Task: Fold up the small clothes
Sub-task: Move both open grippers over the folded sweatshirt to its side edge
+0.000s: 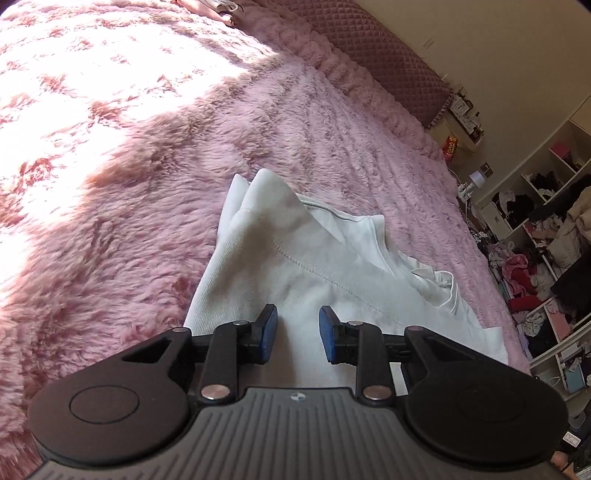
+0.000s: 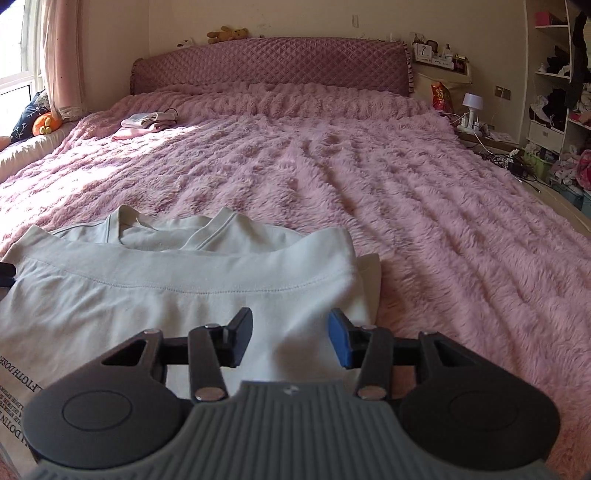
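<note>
- White garment (image 2: 177, 280) lies on the bed's pink furry blanket (image 2: 424, 221), near edge, folded over w/ stitched hem across the top layer.
- Collar part (image 2: 155, 229) peeks out behind the folded layer, toward the headboard (image 2: 273, 64).
- Black printed lettering shows on the garment's near-left corner (image 2: 16, 391) in right view; can't read it properly.
- My left tool (image 1: 298, 332): blue pads apart, narrow-ish gap, nothing pinched btwn them; white fabric lies under and ahead of the tips.
- My right tool (image 2: 291, 339): pads apart, medium gap, nothing clamped; hovers over the garment's right part, close to its right edge.
- Whether either tool's tips touch the cloth, can't tell.
- Small pile of pinkish folded clothes (image 2: 147, 123) sits far up the bed, left side, in the sun patch, well apart from the white garment.
- Open white shelving (image 2: 554, 92) right of the bed: compartments stuffed w/ dark and light clothes, more heaped below (image 1: 524, 273) in pink, red, white.
- Green bin (image 2: 537, 164) near the shelf foot; contents too small to tell.
- Bedside ledge (image 2: 443, 72) holds small bottles and bits; red snack bag (image 2: 441, 96) and white lamp (image 2: 472, 105) just below it.
- Teddy (image 2: 227, 34) sits on top of the headboard.
- Dark cushion (image 2: 31, 112) and orange plush (image 2: 46, 123) by the window, left.
</note>
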`<state>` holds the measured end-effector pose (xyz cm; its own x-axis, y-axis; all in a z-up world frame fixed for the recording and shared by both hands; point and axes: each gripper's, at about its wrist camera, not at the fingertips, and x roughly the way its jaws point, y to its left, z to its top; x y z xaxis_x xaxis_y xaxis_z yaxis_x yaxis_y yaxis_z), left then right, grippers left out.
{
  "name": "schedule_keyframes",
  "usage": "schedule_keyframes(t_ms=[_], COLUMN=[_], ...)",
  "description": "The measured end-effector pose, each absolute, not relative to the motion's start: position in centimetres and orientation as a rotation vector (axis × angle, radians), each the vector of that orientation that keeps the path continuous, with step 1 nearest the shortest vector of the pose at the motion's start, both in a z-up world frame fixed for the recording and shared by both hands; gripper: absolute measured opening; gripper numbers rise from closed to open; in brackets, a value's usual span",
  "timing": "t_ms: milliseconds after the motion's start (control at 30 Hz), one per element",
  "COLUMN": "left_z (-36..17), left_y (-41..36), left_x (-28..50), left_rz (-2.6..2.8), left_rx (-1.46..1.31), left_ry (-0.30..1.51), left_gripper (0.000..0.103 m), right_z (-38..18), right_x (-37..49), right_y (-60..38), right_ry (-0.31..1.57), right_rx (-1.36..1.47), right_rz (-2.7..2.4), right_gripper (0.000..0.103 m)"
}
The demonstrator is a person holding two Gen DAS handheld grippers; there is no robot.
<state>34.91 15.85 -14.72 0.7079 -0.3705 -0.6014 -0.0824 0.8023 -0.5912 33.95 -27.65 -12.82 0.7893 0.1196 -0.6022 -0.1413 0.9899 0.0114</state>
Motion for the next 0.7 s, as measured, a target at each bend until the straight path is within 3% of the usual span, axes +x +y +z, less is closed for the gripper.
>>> schedule_keyframes(t_ms=[300,500,567,633,700], left_z=[-14.7,-11.8,-11.5,-11.4,-11.5], left_y=[16.8,15.0,14.4,14.1,13.4], left_x=[32.9,30.3,29.5,29.0,28.9], left_rz=[-0.215,-0.252,-0.266,-0.277,-0.255], left_rx=[-0.663,-0.559,-0.552,-0.543,-0.502], left_ry=[0.715,0.691,0.689,0.700,0.724], left_gripper=[0.032,0.052,0.069,0.078,0.080], right_z=[-15.1,-11.6,-10.9,-10.4,-10.3], right_x=[33.7,35.3,37.4,39.8,42.2], right_y=[-29.0,-23.0,-20.3,-17.4,-14.7], right_ry=[0.643,0.567,0.585,0.597,0.615], right_rx=[0.026,-0.046,-0.065,-0.075,-0.114], right_rz=[0.094,0.189,0.203,0.216,0.208], right_gripper=[0.041,0.046,0.046,0.046,0.048])
